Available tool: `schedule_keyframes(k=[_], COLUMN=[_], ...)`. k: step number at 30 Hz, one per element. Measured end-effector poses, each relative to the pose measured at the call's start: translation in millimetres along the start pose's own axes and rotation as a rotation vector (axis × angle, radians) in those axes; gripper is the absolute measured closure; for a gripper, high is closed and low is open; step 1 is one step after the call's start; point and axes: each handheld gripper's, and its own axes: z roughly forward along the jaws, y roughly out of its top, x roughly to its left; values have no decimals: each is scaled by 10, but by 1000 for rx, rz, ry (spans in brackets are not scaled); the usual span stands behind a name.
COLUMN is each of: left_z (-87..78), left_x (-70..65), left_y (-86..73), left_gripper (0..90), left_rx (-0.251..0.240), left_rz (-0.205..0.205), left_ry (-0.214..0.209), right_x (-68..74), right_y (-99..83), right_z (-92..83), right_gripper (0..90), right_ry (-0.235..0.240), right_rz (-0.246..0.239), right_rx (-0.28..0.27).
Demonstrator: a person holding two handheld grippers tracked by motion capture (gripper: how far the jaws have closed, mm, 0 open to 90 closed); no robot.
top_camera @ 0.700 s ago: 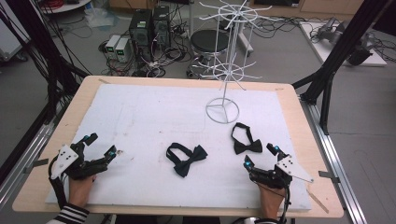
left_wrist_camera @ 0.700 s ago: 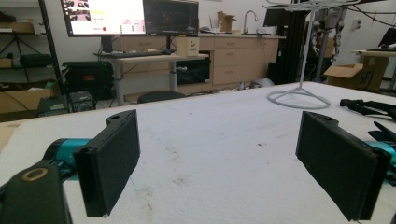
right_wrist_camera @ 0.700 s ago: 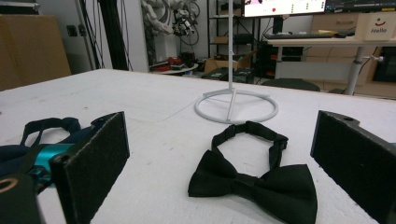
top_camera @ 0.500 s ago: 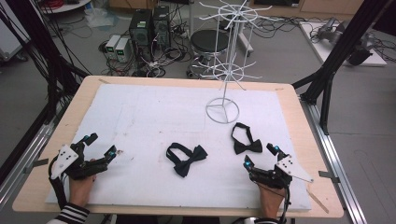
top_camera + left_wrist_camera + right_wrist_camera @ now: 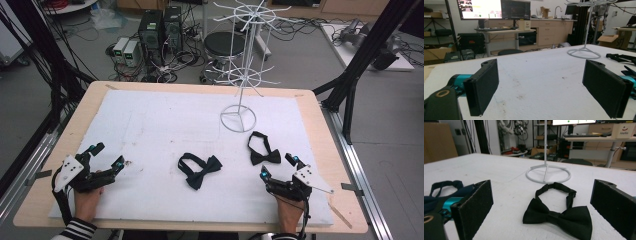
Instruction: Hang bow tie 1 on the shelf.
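Two black bow ties lay on the white mat: one [image 5: 199, 169] mid-table, another [image 5: 264, 151] near the wire stand [image 5: 239, 70]. Both grippers, left [image 5: 104, 159] and right [image 5: 278, 167], rested released and empty (nothing grasped). Judging by position, the right gripper's next move called for reaching the nearer tie.

The tabletop [image 5: 320, 115] looks like pale, matt wood at its bare rim. A white sheet [image 5: 165, 130] covers most of it, dull and slightly rough, with faint smudges and specks. At the sheet's far right stands a display rack [image 5: 239, 117] of thin wire coated glossy white. Just in front of the rack lies a bow tie [image 5: 560, 217] of black cloth with a soft, low sheen; a second bow tie [image 5: 198, 169], left of the rack's base, looks the same. Each tool's jaws are faced with matt black, finely grained pads, and their bodies look like black and teal plastic.
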Motion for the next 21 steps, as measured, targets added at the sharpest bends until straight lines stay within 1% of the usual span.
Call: schedule_keyframes(k=[2,4,6,7,9,10,13,16,17,19,20,21], left_z=[-2,-3,-3,-2,-2,2,2,6,6,6,6,8], left_x=[-3,-3,-2,-4,1,0,0,1,3,3,3,2], left_y=[0,0,0,-1,1,0,1,3,4,5,4,4], left_gripper=[142,142,142,142,142,142,142,142,142,142,142,142], left_rx=[0,0,-1,-3,2,-1,4,10,12,13,12,12], left_rz=[0,-1,-2,-3,1,-3,-2,-2,2,2,1,-1], left_ry=[0,-1,-2,-1,-1,0,-1,0,-2,-2,-2,0], right_x=[1,-1,4,5,17,21,31,36,40,40,40,40], right_y=[3,4,12,19,47,83,124,184,203,250,308,308], right_z=[7,13,17,19,11,3,-9,-15,-13,3,20,20], right_gripper=[35,35,35,35,35,35,35,35,35,35,35,35], right_ry=[2,15,26,28,37,46,58,77,89,109,134,134], right_rz=[-5,8,18,8,9,7,8,-6,-8,-30,-47,-47], right_rx=[-1,-12,-4,-6,-12,-24,-28,-41,-38,-25,-19,-19])
